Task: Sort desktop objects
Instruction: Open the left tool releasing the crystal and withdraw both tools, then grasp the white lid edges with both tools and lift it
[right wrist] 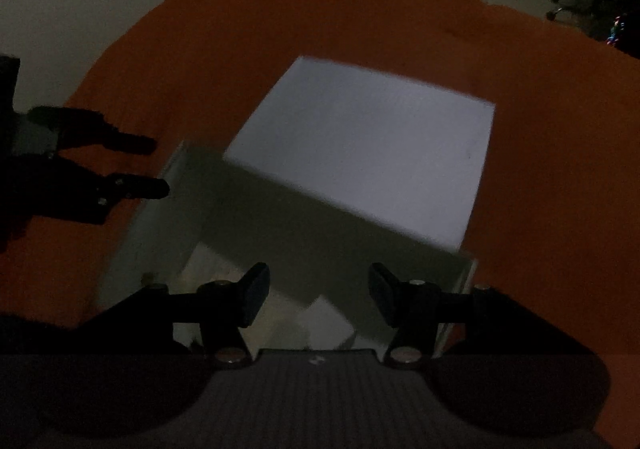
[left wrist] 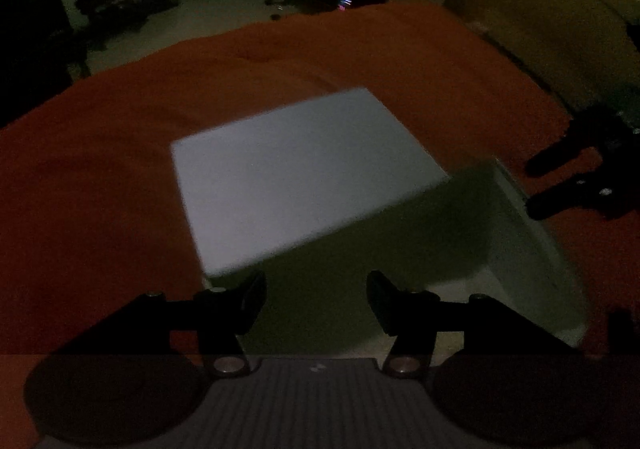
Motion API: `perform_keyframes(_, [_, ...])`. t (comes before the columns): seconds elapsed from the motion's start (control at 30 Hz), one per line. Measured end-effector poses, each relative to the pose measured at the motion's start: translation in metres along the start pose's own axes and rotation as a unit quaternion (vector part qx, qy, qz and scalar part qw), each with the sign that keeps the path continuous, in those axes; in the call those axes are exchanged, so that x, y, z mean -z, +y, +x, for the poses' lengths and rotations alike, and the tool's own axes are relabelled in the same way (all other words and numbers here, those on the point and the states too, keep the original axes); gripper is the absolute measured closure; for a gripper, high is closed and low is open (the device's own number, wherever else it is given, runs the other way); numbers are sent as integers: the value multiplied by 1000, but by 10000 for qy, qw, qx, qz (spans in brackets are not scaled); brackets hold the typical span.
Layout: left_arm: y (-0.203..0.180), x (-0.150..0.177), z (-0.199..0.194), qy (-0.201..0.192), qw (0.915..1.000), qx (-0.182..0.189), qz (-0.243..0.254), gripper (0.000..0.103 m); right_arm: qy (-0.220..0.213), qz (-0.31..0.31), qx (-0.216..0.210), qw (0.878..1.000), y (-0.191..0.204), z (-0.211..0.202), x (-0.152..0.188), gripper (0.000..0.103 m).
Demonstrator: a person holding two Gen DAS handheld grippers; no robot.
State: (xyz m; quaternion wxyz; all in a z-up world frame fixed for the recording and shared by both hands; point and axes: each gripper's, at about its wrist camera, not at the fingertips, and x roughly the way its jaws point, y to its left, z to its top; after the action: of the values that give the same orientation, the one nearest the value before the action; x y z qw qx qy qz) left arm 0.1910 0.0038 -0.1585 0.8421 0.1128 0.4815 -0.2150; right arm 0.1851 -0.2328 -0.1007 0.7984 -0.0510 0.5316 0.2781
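Both views are very dark and blurred. The left wrist view shows the left gripper [left wrist: 316, 299] with its 2 black fingers spread apart and nothing between them, hovering over a white box [left wrist: 520, 249] that sits on an orange cloth [left wrist: 100, 169]. A pale flat lid [left wrist: 296, 177] stands tilted above the box, and from this side the inside of the box is only a dim greenish hollow; its contents cannot be made out. At the right edge of this view the right gripper [left wrist: 536, 185] appears as 2 dark prongs, apart from each other, just beside the box's outer wall. Only this view takes in a yellow surface [left wrist: 552, 1] beyond the cloth. The right wrist view shows the right gripper [right wrist: 318, 297] likewise released, fingers parted and holding nothing, over the same box [right wrist: 168, 209]. Here the lid [right wrist: 368, 145] is seen from the other side, and this view alone reveals pale shapes [right wrist: 324, 321] lying on the box floor; they are too dim to name. The left gripper [right wrist: 160, 167] shows at the left edge, its 2 prongs separated, near the box's corner above the cloth [right wrist: 560, 169].
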Motion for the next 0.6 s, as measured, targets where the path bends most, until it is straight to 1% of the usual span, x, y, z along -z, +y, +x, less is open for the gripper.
perform_keyframes(0.07, [13,-12,4,-62,9999,-62,-127,46,-123,75,33,9999,-8,-4,-12,43])
perform_keyframes(0.23, [51,-33,18,-122,9981,-113,-592,46,-331,236,81,9991,-34,-9,-37,41])
perform_keyframes(0.33, [71,-38,33,-24,9972,-213,-719,46,-439,339,167,9983,-52,-8,-49,41])
perform_keyframes(0.43, [91,-42,48,141,9955,-180,-914,46,-442,477,227,9976,-75,-2,-61,41])
perform_keyframes(0.53, [109,-47,66,190,9952,-211,-934,46,-425,603,248,9970,-99,12,-71,38])
perform_keyframes(0.6, [117,-51,80,257,9960,-227,-821,46,-417,686,299,9963,-112,20,-78,35])
